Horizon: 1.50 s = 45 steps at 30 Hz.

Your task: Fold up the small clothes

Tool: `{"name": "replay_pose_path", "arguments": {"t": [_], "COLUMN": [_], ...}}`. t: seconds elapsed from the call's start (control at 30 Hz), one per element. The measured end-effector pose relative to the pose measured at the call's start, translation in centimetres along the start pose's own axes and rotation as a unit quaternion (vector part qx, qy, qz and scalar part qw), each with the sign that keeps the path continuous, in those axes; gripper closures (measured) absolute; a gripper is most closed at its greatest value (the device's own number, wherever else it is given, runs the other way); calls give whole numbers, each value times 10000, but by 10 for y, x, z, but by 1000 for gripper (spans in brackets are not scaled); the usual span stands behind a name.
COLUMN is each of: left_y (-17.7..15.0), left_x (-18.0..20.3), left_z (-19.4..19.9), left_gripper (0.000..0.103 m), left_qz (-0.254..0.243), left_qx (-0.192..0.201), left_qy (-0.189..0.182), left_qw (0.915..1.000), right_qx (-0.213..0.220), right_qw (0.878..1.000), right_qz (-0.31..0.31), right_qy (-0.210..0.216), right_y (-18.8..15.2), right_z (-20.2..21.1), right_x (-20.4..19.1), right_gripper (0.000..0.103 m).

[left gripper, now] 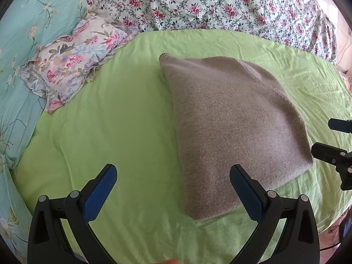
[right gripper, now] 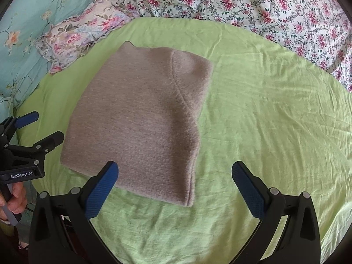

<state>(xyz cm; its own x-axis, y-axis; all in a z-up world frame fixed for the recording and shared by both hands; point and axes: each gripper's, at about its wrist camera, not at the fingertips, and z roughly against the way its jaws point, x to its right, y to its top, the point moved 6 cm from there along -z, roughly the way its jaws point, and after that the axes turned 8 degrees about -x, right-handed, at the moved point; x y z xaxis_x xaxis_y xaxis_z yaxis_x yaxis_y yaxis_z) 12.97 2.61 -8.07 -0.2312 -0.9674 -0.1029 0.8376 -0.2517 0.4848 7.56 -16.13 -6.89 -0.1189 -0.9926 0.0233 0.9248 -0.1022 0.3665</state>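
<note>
A grey-brown knitted garment (left gripper: 231,127) lies folded into a flat rectangle on the green sheet (left gripper: 105,118). In the right wrist view the same garment (right gripper: 140,121) shows a curved seam near its far right corner. My left gripper (left gripper: 173,184) is open, above the garment's near left edge, with nothing between its blue pads. My right gripper (right gripper: 175,180) is open too, hovering over the garment's near right corner. Each gripper shows in the other's view: the right gripper (left gripper: 330,136) at the right edge, the left gripper (right gripper: 41,127) at the left edge, held by a hand (right gripper: 15,195).
A frilled floral pillow (left gripper: 72,61) lies left of the garment, on a teal flowered pillow (left gripper: 28,33). A white quilt with red flowers (left gripper: 209,2) is bunched along the far side and right. The green sheet (right gripper: 275,110) right of the garment is wrinkled.
</note>
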Motion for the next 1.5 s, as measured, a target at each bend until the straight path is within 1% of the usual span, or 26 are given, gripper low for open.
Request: {"name": "replay_pose_path", "arguments": {"t": [0.3, 0.6, 0.93, 1.5], "left_y": [3, 4, 5, 4], "left_x": [5, 4, 4, 7], "left_z": [-1, 5, 7, 14], "left_gripper": [1, 0, 1, 1], "left_qz": [-150, -137, -138, -87], "left_qx": [-10, 50, 80, 191], "left_qy": [104, 149, 127, 30], "left_qw": [9998, 9998, 9998, 9998], "right_qx": [15, 90, 178, 208], "right_qw": [10000, 9999, 9998, 9995], "right_qz": [-4, -48, -68, -78], "right_qy": [-2, 28, 71, 246], "right_y": [-2, -4, -3, -2], "right_z": [3, 10, 17, 12], "right_x": [-1, -1, -3, -12], "right_gripper": [0, 0, 0, 0]}}
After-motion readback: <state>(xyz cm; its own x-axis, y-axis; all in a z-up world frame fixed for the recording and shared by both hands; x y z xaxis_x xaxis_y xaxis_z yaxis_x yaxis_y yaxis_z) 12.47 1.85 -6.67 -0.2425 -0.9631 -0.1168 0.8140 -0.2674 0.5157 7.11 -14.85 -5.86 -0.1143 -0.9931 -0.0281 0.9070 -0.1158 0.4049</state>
